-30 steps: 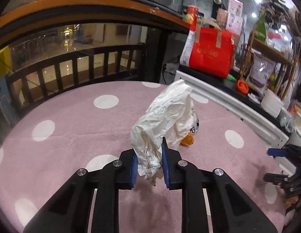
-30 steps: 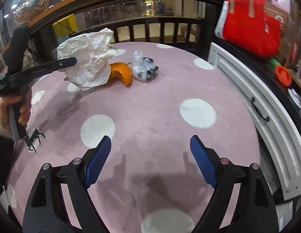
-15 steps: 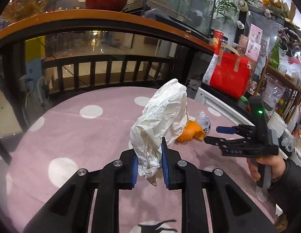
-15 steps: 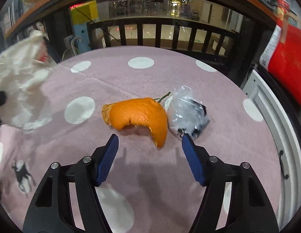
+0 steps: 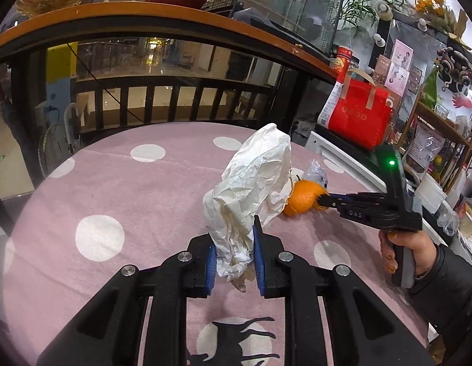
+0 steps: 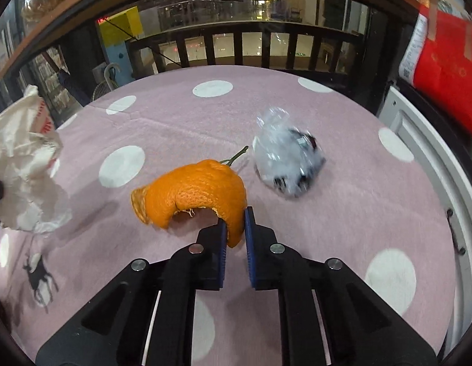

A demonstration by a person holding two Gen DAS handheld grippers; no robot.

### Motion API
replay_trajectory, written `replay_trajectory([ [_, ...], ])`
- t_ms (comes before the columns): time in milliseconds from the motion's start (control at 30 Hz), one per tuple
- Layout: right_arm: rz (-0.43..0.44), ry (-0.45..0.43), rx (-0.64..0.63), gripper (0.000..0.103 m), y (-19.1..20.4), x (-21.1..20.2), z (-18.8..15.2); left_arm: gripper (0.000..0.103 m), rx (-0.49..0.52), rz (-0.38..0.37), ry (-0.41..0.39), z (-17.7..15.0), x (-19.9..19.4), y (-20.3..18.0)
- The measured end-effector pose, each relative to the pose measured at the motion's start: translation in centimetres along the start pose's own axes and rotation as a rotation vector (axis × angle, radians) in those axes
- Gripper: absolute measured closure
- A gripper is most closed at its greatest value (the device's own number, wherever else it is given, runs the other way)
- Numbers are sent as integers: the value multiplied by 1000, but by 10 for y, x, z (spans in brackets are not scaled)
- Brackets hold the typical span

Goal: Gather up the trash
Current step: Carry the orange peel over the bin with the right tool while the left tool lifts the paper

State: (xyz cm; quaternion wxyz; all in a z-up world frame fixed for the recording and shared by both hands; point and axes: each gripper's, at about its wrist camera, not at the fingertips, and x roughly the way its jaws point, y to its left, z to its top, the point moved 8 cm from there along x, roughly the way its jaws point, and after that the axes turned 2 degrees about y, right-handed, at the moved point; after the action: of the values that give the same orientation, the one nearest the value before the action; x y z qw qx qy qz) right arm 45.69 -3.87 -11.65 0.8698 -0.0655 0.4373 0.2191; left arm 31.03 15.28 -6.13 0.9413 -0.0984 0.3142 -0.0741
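Note:
My left gripper [image 5: 234, 254] is shut on a crumpled white paper wrapper [image 5: 251, 189] and holds it up above the pink dotted tablecloth [image 5: 114, 189]. The wrapper also shows at the left edge of the right wrist view [image 6: 22, 164]. My right gripper [image 6: 236, 238] is shut on the near end of an orange peel [image 6: 193, 192] that rests on the cloth; the peel also shows in the left wrist view [image 5: 303, 196], behind the paper. A clear plastic wrapper with dark print [image 6: 286, 158] lies just right of the peel.
A dark railing [image 6: 251, 45] runs along the table's far edge. A white cabinet edge [image 6: 434, 158] borders the table on the right, with a red bag [image 5: 358, 119] on it. A black deer print [image 6: 41, 271] marks the cloth near me.
My right gripper moved forward to the orange peel and shut on its near end. My left gripper kept hold of the paper and stayed raised.

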Motion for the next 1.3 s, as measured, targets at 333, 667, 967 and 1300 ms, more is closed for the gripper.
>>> replay_trajectory([
  [333, 15, -51, 64, 92, -11, -79, -59, 83, 12, -71, 12, -12, -4, -33],
  [667, -46, -117, 191, 92, -52, -159, -135, 83, 81, -202, 35, -32, -12, -110],
  [967, -184, -153, 364, 92, -121, -229, -222, 83, 161, -369, 91, -60, -10, -206],
  [1300, -325, -21, 559, 92, -192, -239, -326, 83, 239, -540, 161, -91, -12, -303],
])
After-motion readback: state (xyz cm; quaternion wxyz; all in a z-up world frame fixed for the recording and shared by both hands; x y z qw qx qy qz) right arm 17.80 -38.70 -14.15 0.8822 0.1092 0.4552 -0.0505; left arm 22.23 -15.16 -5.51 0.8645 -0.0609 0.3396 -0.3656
